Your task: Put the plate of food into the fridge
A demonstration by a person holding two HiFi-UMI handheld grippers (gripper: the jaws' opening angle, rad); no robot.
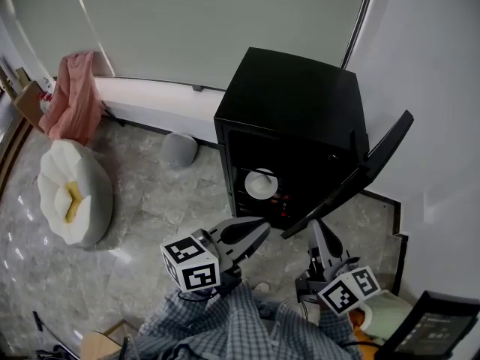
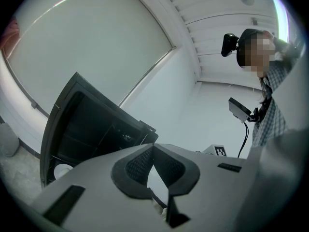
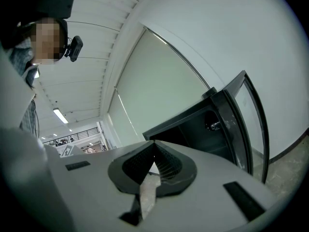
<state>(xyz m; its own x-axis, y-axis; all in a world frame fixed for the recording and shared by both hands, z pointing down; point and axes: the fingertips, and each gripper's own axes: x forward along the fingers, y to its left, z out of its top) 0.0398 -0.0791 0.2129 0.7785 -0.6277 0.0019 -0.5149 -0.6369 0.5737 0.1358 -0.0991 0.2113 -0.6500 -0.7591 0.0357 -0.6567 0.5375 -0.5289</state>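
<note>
Grey marbled floor (image 1: 150, 208) below me. A black fridge (image 1: 300, 103) stands on it against the white wall, with its door (image 1: 352, 178) swung wide open to the right. Off to the left lies a white beanbag (image 1: 71, 193), well apart from the fridge.

My left fingers (image 1: 244, 231) are closed tip to tip with nothing between them. They are held level just outside the fridge opening and point in towards it. My right fingers (image 1: 322, 242) are also closed and empty. They sit under the lower edge of the open door.

The white plate (image 1: 261, 184) lies inside the fridge on a lower shelf, beyond my left fingertips and apart from both pairs. The left gripper view shows it low in the cabinet, left of the pads (image 2: 133, 166). I cannot make out what is on it.
</note>
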